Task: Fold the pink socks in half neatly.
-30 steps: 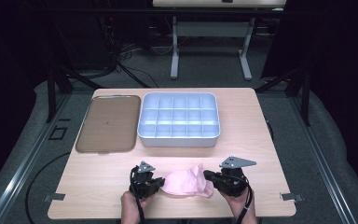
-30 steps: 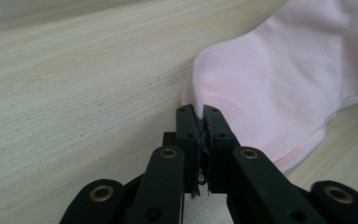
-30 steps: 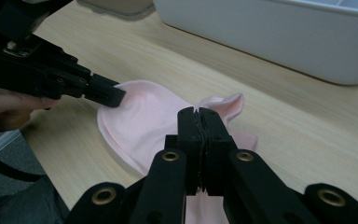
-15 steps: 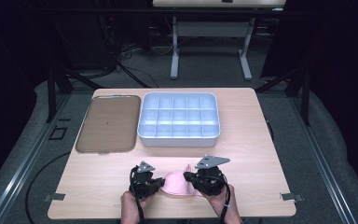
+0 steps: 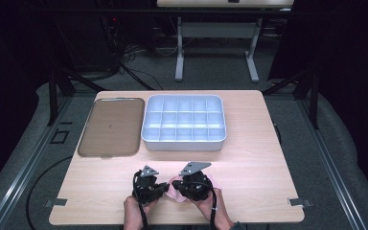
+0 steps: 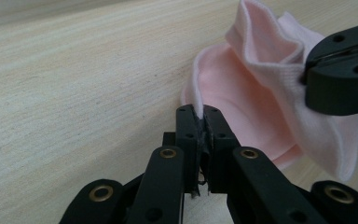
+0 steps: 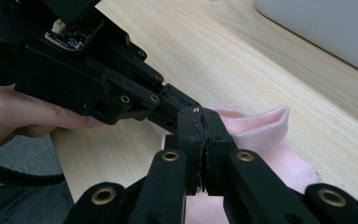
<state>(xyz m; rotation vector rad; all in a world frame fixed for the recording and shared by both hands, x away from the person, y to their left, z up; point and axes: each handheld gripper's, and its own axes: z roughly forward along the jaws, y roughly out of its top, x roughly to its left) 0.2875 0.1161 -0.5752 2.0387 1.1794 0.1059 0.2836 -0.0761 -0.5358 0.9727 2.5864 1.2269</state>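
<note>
Pink sock (image 6: 261, 107) sits at the near worktop (image 5: 249, 143) edge, between my grippers. Left gripper (image 6: 204, 112) jaws pinched on its cuff rim; right gripper (image 7: 199, 116) jaws clamped on another fold. Gripping both sides lets me, I judge, fold or spread it. Bin (image 5: 184, 122) untouched.

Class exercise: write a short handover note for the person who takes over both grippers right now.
Left gripper: shut on the pink sock's edge.
Right gripper: shut on the same sock, close beside the left one.
The sock lies bunched at the table's near edge. The compartment tray and brown lid sit farther back.
Done: both grips taken.
Left: probably folding the sock and placing it in a compartment.
</note>
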